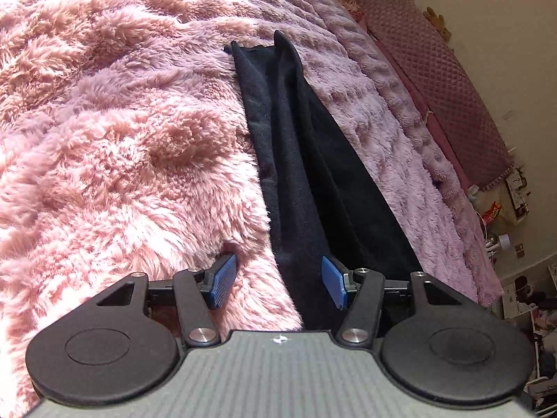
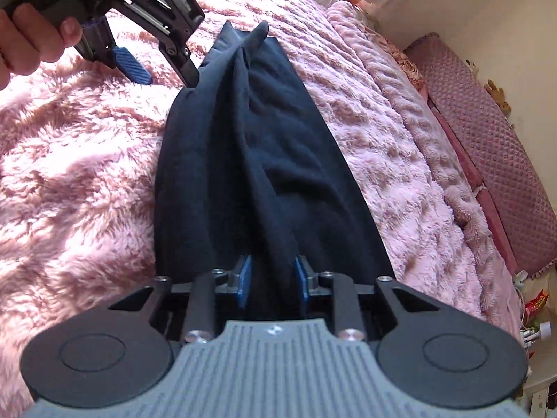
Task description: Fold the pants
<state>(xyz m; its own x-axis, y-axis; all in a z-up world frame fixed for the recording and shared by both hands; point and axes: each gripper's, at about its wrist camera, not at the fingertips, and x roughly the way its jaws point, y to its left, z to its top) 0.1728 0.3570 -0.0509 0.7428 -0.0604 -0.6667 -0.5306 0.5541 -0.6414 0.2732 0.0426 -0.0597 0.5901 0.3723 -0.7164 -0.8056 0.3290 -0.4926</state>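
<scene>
On the pink fluffy blanket (image 1: 122,122) lie the black pants (image 2: 250,146); the right tool (image 2: 273,278) clamps their near end, the left tool (image 1: 276,280) gapes wide at their left edge.

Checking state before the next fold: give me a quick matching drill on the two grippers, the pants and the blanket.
Things:
1. left gripper
2. right gripper
3. pants
4. blanket

States:
a. pink, fluffy, under everything
b. shut on a bunch of dark fabric
c. dark, lying lengthwise with wrinkles
d. open, fingers straddling the garment's edge

Pairs: 1-d, 2-b, 3-c, 4-a
</scene>
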